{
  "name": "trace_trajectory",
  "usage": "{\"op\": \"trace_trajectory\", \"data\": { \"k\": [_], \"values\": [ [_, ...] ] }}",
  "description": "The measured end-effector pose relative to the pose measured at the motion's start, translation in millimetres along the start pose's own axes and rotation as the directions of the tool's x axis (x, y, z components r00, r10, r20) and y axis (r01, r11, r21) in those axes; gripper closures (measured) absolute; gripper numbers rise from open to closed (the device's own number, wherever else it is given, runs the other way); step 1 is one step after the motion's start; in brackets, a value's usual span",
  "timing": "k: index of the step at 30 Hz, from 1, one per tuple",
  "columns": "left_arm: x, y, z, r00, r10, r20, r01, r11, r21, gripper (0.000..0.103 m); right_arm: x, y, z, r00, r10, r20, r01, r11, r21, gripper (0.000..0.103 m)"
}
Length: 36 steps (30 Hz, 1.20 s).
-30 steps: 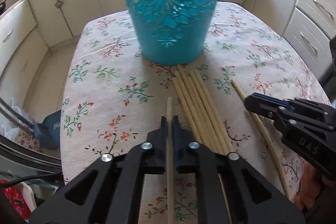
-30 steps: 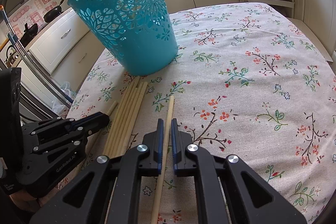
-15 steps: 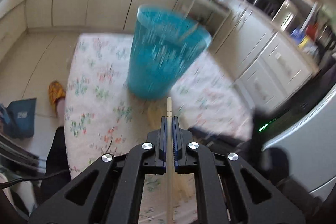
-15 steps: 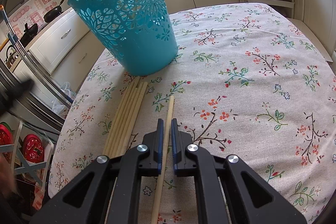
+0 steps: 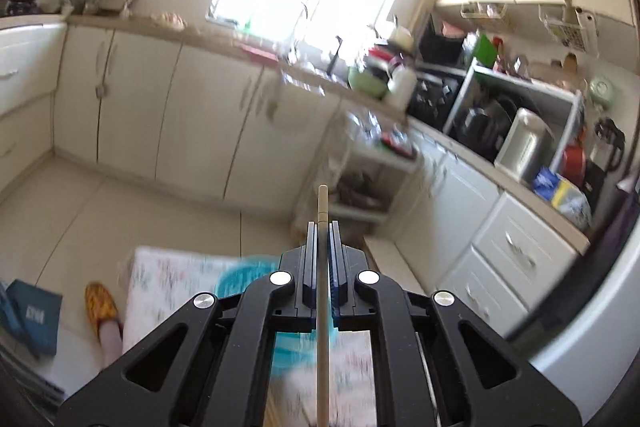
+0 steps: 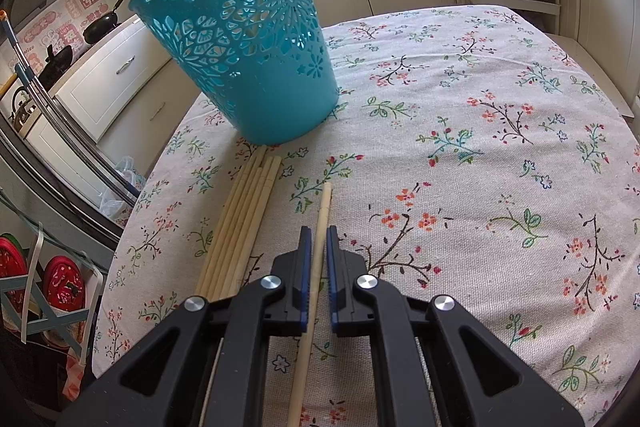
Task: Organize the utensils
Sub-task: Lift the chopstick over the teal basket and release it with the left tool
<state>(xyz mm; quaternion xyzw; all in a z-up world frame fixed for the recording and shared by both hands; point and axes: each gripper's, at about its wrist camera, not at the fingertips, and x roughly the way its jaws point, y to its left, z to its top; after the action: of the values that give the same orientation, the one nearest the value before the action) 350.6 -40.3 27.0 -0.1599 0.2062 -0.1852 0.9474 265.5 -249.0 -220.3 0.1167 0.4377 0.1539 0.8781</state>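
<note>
My left gripper (image 5: 322, 227) is shut on a wooden chopstick (image 5: 322, 307) and is raised high, level with the kitchen counters. The teal perforated basket (image 5: 240, 277) shows blurred below it, behind the fingers. In the right wrist view the basket (image 6: 248, 39) stands upright on the flowered tablecloth (image 6: 480, 147). My right gripper (image 6: 315, 233) hangs low over the cloth, its jaws a little apart on either side of a single chopstick (image 6: 320, 223) lying there. A bundle of several chopsticks (image 6: 240, 223) lies just to its left, pointing at the basket's foot.
The table's left edge (image 6: 132, 227) drops to a rack with red lids (image 6: 64, 283). White cabinets and cluttered counters (image 5: 460, 115) ring the room. An orange slipper (image 5: 102, 301) and a blue box (image 5: 32, 315) lie on the floor.
My left gripper has lifted its chopstick from the table and swung up high above the basket, leaving the right wrist view. My right gripper has stayed still over its chopstick.
</note>
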Motion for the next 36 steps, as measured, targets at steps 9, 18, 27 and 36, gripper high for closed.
{"op": "trace_trajectory", "data": {
  "k": [9, 18, 27, 36],
  "values": [
    [70.4, 11.2, 15.5, 0.984, 0.131, 0.119, -0.129, 0.991, -0.024, 0.098, 0.6, 2.8, 0.7, 1.000, 0.014, 0.002, -0.014, 1.000, -0.013, 0.088],
    [104.8, 40.3, -3.2, 0.977, 0.194, 0.088, -0.189, 0.980, -0.063, 0.098, 0.9, 4.5, -0.4, 1.000, 0.023, 0.001, -0.023, 0.999, -0.024, 0.083],
    [100.4, 42.9, -13.9, 0.978, 0.203, 0.046, -0.202, 0.979, -0.013, 0.098, 0.4, 4.0, -0.6, 1.000, 0.024, 0.002, -0.024, 0.999, -0.027, 0.082],
    [62.2, 35.8, -55.8, 0.964, 0.265, -0.037, -0.260, 0.959, 0.112, 0.054, -0.5, 3.3, -1.1, 1.000, 0.020, 0.003, -0.020, 0.999, -0.029, 0.081]
  ]
}}
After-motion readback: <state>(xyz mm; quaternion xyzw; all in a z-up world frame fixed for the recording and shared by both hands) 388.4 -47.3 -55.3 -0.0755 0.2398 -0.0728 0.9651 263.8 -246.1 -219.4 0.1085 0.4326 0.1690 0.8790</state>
